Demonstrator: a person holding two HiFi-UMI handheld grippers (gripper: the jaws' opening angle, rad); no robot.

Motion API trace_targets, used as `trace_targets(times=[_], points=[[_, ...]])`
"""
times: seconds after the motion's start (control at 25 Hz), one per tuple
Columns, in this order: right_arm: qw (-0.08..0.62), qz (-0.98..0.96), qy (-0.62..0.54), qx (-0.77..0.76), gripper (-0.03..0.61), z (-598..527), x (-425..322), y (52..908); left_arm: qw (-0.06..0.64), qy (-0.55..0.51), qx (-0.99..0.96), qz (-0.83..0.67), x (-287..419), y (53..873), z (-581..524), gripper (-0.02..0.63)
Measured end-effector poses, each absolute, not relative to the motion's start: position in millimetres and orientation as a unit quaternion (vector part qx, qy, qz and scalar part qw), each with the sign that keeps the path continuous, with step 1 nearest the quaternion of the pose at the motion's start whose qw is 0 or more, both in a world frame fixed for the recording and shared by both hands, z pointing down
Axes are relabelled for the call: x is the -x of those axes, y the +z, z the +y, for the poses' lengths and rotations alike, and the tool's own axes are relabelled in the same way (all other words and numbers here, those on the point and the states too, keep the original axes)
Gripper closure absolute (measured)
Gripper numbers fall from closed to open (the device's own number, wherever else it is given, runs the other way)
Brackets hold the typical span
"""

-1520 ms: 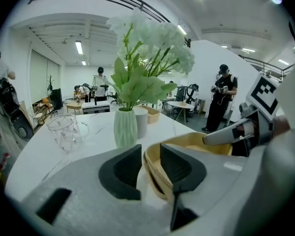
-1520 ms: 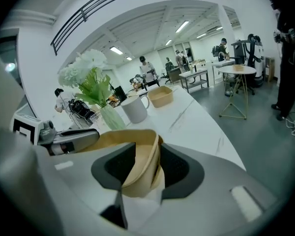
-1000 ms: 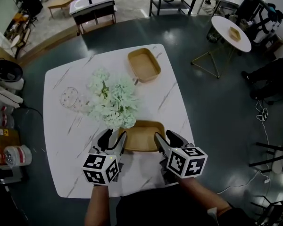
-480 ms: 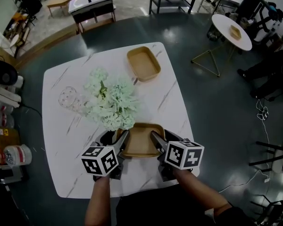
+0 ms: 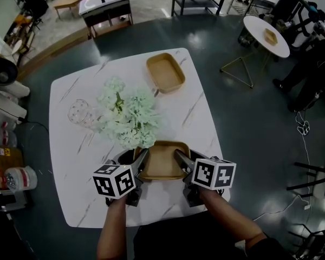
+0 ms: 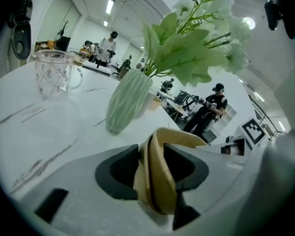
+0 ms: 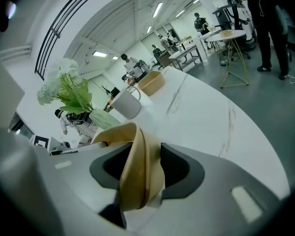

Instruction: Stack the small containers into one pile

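Note:
A tan container [image 5: 161,161] lies near the table's front edge, just in front of the flower vase. My left gripper [image 5: 135,159] is at its left rim and my right gripper [image 5: 186,160] at its right rim. In the left gripper view the jaws have just been closing, and the left gripper [image 6: 152,162] now pinches the folded tan rim [image 6: 160,186]. Those of the right gripper [image 7: 143,165] have been closing too and press on the other rim [image 7: 137,181]. A second tan container [image 5: 165,73] sits at the table's far edge, also visible in the right gripper view [image 7: 151,82].
A ribbed green vase [image 6: 128,102] of pale flowers [image 5: 127,117] stands mid-table, close behind the held container. A glass mug [image 5: 81,112] is on the left. A white cup [image 7: 125,103] stands near the far container. People, tables and chairs fill the room around the marble table [image 5: 197,112].
Both grippers have sunk a little onto the near container's side rims, and their jaws have narrowed onto the rims. The container and the other things stay where they were.

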State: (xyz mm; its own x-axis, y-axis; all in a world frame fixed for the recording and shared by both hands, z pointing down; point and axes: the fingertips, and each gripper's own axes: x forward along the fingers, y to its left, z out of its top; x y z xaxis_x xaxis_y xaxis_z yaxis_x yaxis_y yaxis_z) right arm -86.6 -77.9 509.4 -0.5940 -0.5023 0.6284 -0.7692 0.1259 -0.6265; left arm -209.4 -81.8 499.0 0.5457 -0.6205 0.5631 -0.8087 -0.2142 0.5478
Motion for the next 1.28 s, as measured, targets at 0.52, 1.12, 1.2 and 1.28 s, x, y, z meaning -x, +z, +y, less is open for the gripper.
trace_targets(times=[0.52, 1.12, 1.2, 1.28], points=[[0.125, -0.743, 0.466, -0.464, 0.457, -53.7, 77.3, 496.3, 0.384, 0.101, -0.774, -0.493, 212.8, 484.8, -53.0, 0.52], [0.089, -0.756, 0.431, -0.485, 0.472, -20.5, 50.2, 464.5, 0.343, 0.066, -0.785, -0.512, 188.7, 451.2, -15.5, 0.529], [0.083, -0.763, 0.428, -0.478, 0.472, -21.8, 40.6, 459.9, 0.336, 0.065, -0.783, -0.52, 178.8, 444.8, -14.9, 0.529], [0.08, -0.768, 0.427, -0.47, 0.474, -22.9, 26.4, 455.1, 0.333, 0.063, -0.779, -0.527, 164.7, 439.0, -13.8, 0.531]])
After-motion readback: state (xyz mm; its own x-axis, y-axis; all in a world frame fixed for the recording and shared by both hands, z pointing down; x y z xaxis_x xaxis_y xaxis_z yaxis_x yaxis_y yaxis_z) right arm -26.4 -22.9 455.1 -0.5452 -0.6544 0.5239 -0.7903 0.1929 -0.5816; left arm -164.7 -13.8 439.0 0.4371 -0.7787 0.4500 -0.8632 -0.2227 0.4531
